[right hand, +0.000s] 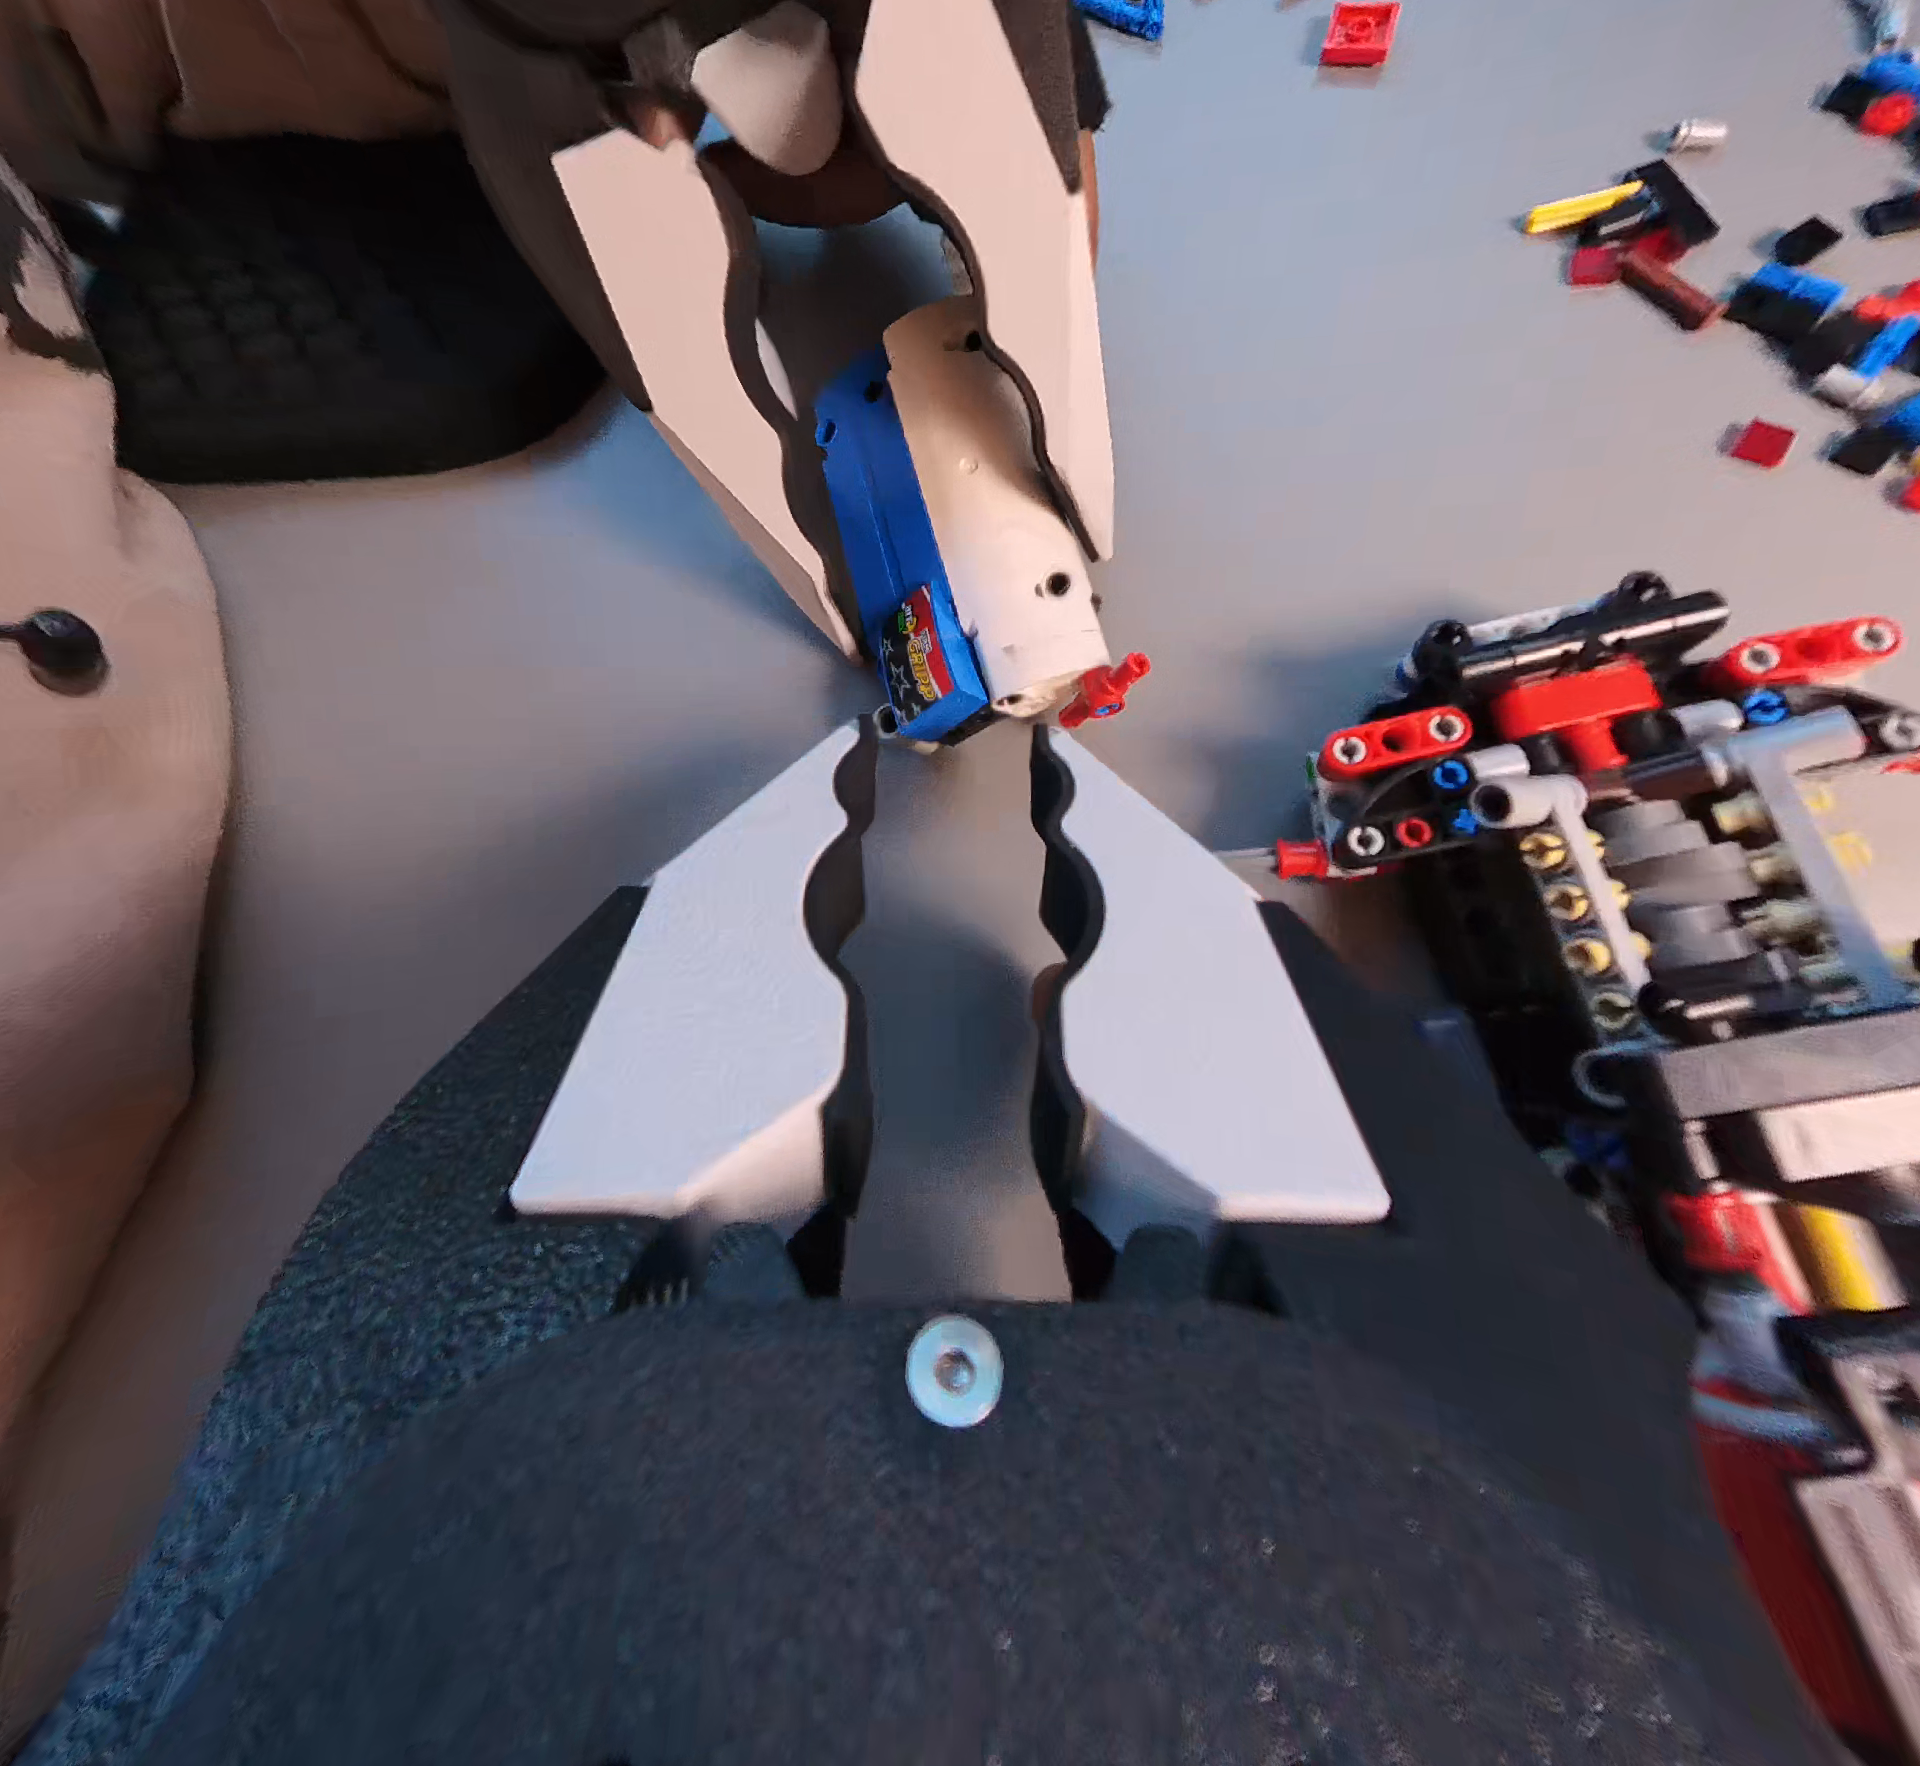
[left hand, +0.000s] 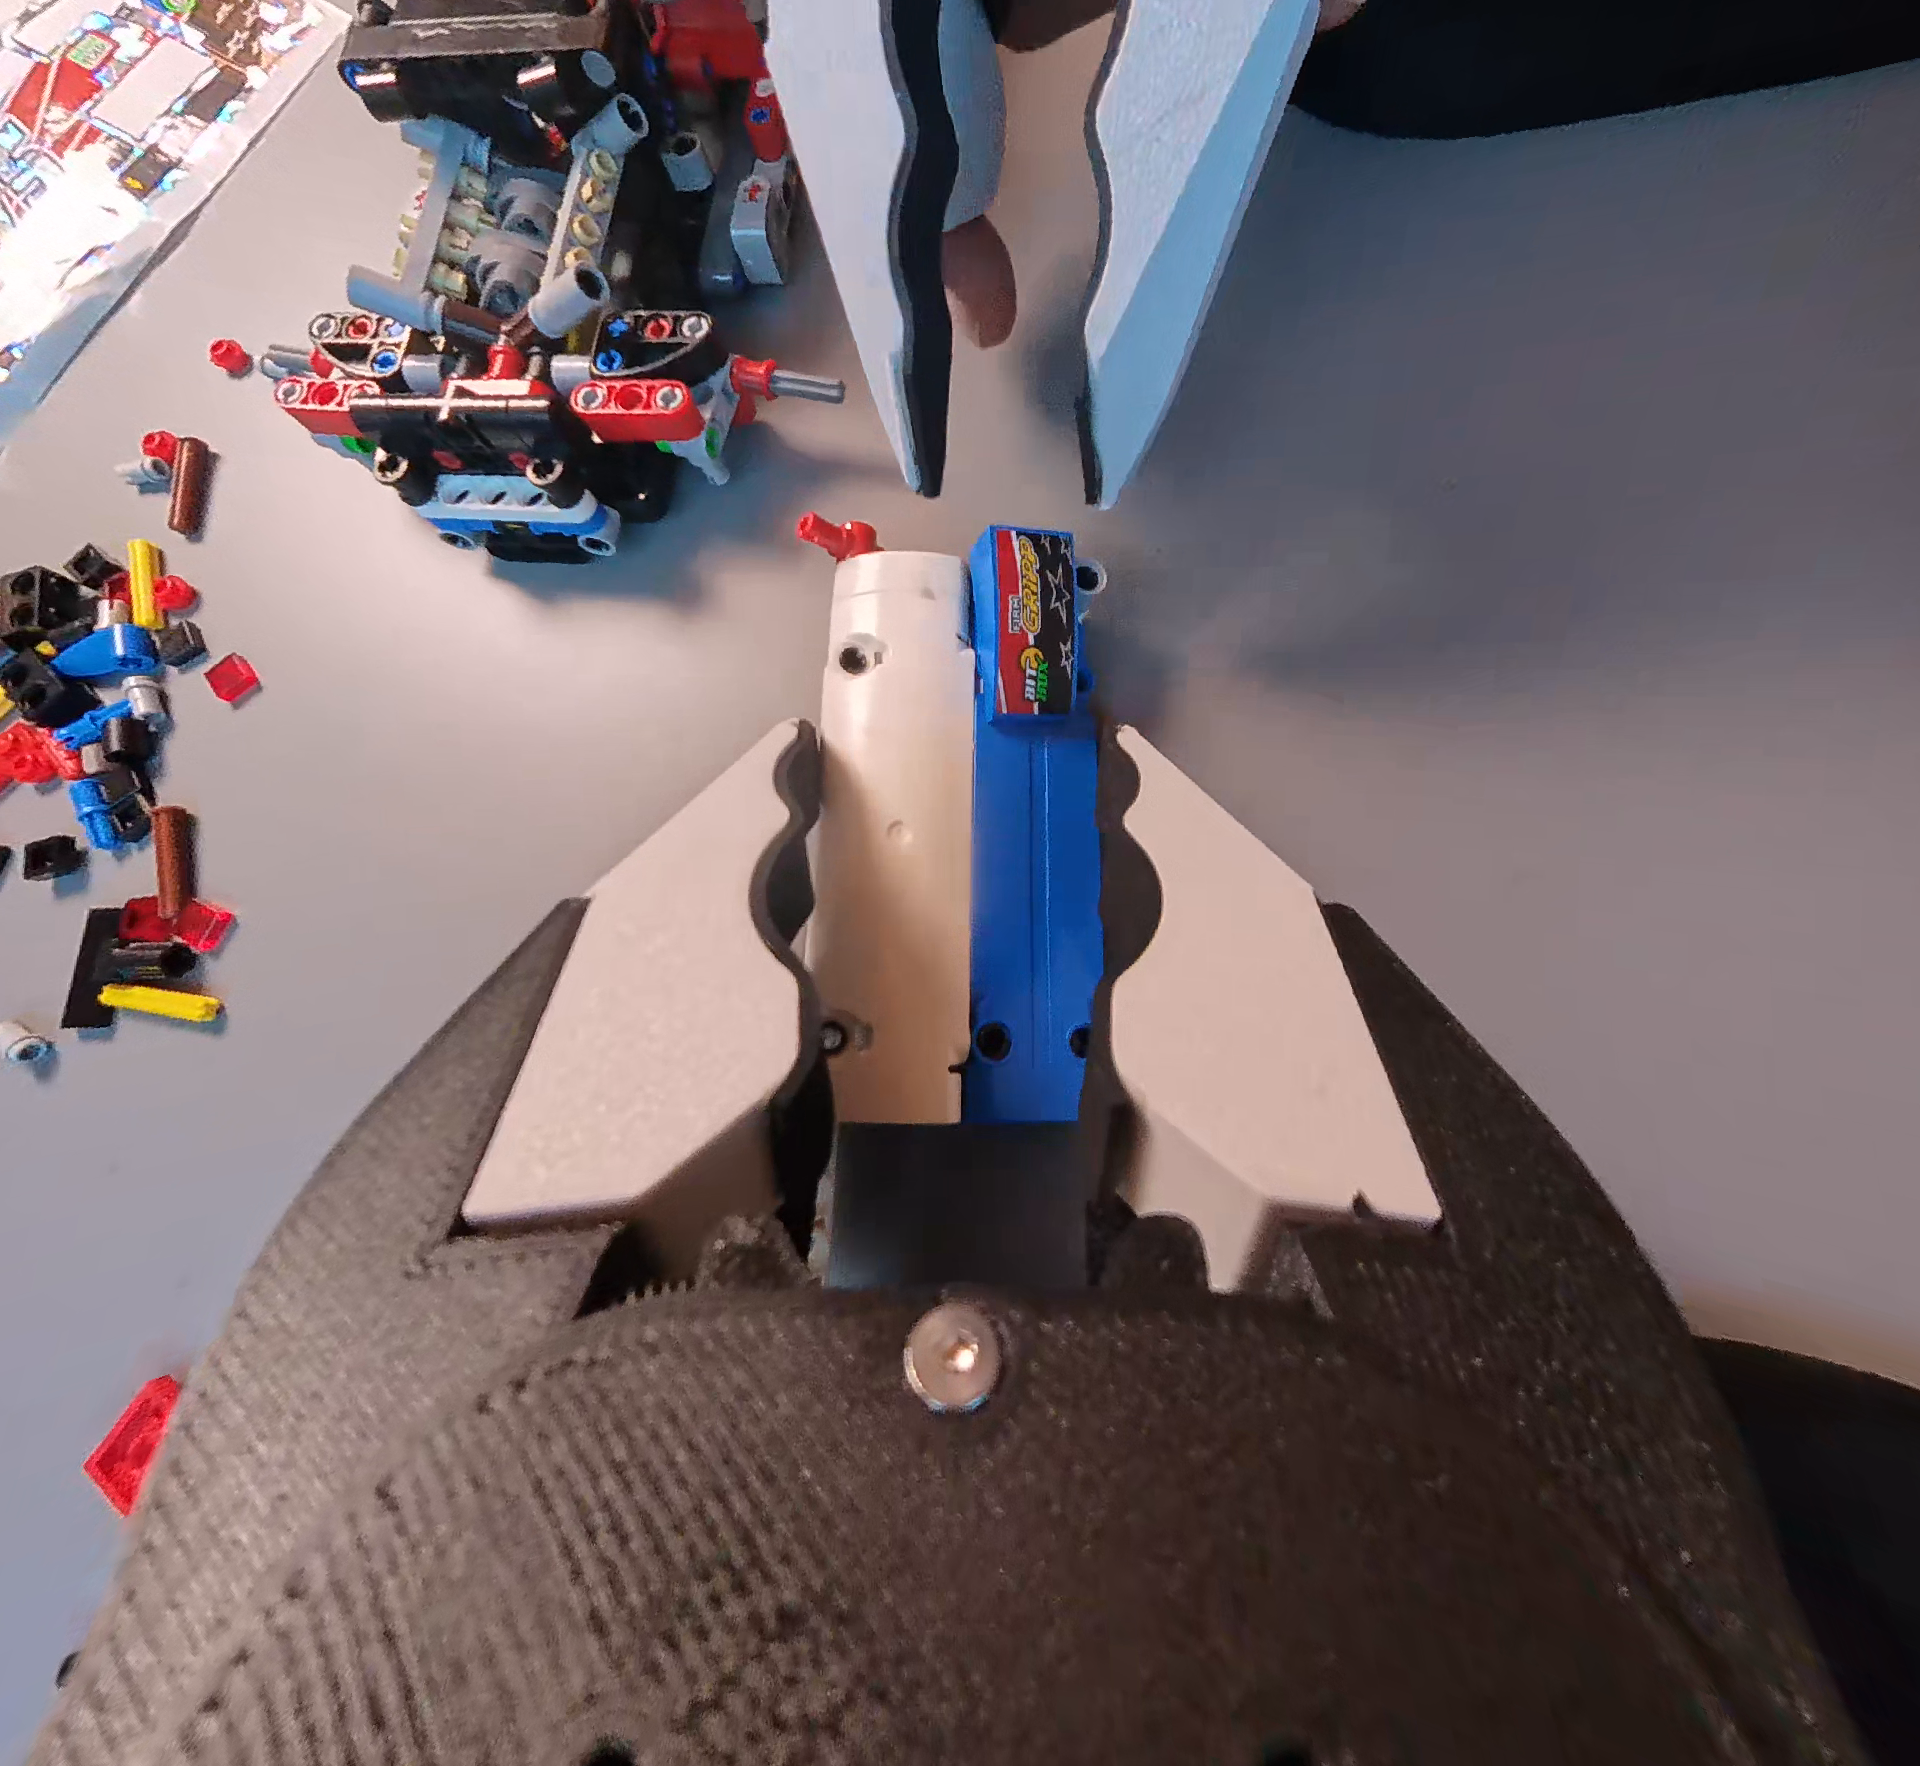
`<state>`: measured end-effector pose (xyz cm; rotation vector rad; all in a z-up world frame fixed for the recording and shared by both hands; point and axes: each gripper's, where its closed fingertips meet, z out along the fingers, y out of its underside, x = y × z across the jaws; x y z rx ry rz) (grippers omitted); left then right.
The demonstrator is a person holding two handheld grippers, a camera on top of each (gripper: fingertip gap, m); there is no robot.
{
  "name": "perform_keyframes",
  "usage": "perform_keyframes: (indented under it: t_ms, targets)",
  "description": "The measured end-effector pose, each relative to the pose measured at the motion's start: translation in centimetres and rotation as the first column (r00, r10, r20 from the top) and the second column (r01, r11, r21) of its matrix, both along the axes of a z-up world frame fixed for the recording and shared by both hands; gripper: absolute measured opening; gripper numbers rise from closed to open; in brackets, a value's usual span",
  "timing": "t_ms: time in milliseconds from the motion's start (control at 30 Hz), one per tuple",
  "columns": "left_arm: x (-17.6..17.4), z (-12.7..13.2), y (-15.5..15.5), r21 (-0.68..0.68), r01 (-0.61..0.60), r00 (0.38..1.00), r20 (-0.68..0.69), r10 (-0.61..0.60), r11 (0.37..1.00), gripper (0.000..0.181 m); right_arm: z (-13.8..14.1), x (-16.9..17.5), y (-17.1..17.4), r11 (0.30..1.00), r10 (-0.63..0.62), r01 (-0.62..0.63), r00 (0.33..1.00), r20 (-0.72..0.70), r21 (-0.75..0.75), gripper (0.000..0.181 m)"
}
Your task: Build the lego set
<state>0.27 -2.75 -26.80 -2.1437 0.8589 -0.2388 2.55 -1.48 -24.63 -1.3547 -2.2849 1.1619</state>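
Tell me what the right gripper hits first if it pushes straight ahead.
Probably the stickered end of the blue-and-white panel piece clamped in the left gripper; the open right gripper points at it, though depth is uncertain.

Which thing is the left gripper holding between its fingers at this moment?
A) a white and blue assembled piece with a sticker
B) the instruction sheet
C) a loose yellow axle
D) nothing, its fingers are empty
A: in the left wrist view, the left gripper has its fingers closed on both sides of the white and blue piece, while the right gripper is open just beyond its tip.
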Motion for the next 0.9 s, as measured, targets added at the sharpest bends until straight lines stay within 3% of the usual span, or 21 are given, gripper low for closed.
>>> perform_keyframes:
  t_ms: [133, 233, 500, 633, 767, 900]
  targets:
    - [0.0, 0.6, -0.1, 0.081, 0.007, 1.000, -0.020, -0.005, 0.997, 0.051, 0.1, -0.3, -0.8, 0.966, -0.133, 0.148, 0.988, 0.085, -0.211, 0.047]
    - [-0.1, 1.1, -0.2, 0.118, 0.001, 1.000, -0.018, 0.001, 0.993, 0.051, 0.5, -0.9, -1.2, 0.915, -0.212, 0.242, 0.969, 0.125, -0.322, 0.043]
    - [-0.1, 1.7, -0.5, 0.186, -0.018, 0.999, -0.034, 0.025, 0.982, 0.051, 0.5, -1.5, -2.3, 0.854, -0.225, 0.271, 0.962, 0.155, -0.444, 0.025]
    - [-0.4, 2.9, -0.1, 0.234, -0.065, 0.998, 0.011, 0.064, 0.970, 0.051, 2.0, -2.0, -2.0, 0.826, -0.255, 0.255, 0.964, 0.070, -0.502, 0.025]
    - [-0.9, 4.3, -0.1, 0.225, -0.106, 0.990, 0.114, 0.082, 0.969, 0.056, 3.3, -1.9, -2.0, 0.860, -0.219, 0.165, 0.974, -0.057, -0.483, 0.023]
    - [-0.9, 5.5, -0.4, 0.133, -0.084, 0.959, 0.278, 0.044, 0.988, 0.065, 4.0, -1.6, -2.7, 0.955, -0.119, 0.053, 0.969, -0.215, -0.290, 0.019]
